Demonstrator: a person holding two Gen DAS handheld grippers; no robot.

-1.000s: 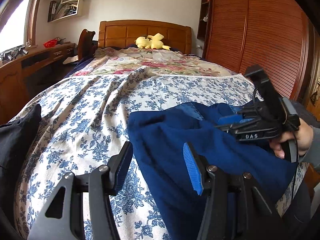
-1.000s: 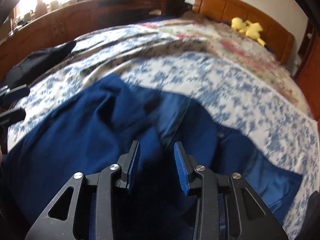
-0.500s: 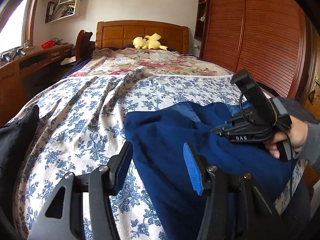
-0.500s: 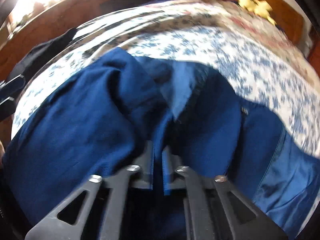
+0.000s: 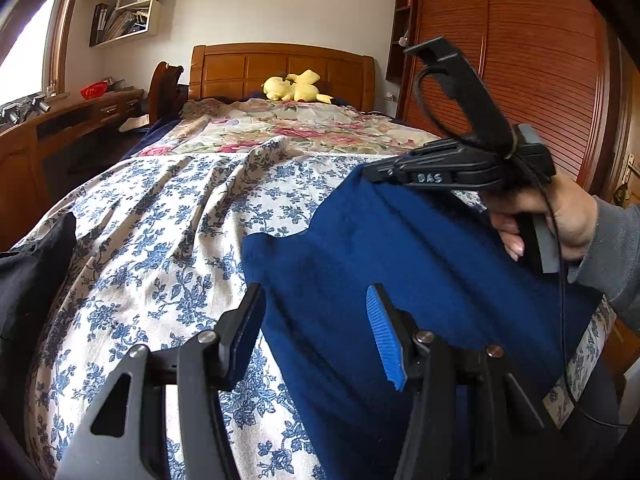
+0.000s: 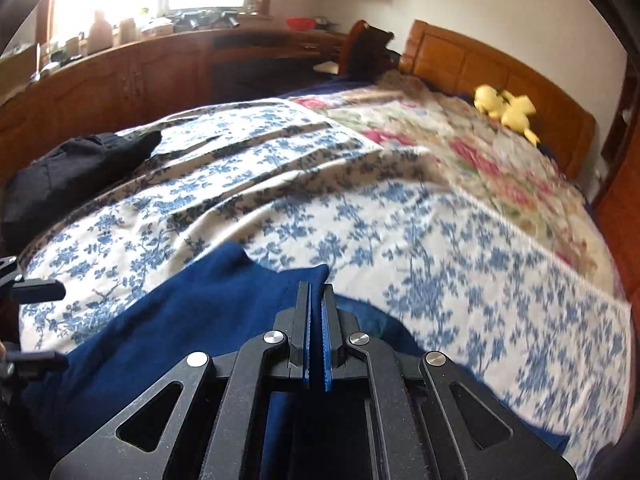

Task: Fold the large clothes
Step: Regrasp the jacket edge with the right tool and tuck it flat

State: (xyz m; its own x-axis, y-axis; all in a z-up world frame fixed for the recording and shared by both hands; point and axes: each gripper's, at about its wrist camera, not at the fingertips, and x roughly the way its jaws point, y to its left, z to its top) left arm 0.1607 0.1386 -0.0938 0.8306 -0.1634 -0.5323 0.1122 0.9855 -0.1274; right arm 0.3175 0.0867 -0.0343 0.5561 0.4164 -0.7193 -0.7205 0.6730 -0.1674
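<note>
navy blue sweater (image 5: pixel 400 272) fills the lower right of the left wrist view, thick fuzzy knit, draped over the blue-flower bedspread (image 5: pixel 160 232) with its upper edge lifted into a peak. right gripper (image 5: pixel 370 174) is clamped shut on that raised edge at middle right of the frame, the fabric hanging off it in a soft fold. left gripper (image 5: pixel 316 320) sits at the bottom with its jaws wide apart, the sweater's left edge running between them. black garment (image 6: pixel 76 164) lies at middle left of the right wrist view.
</note>
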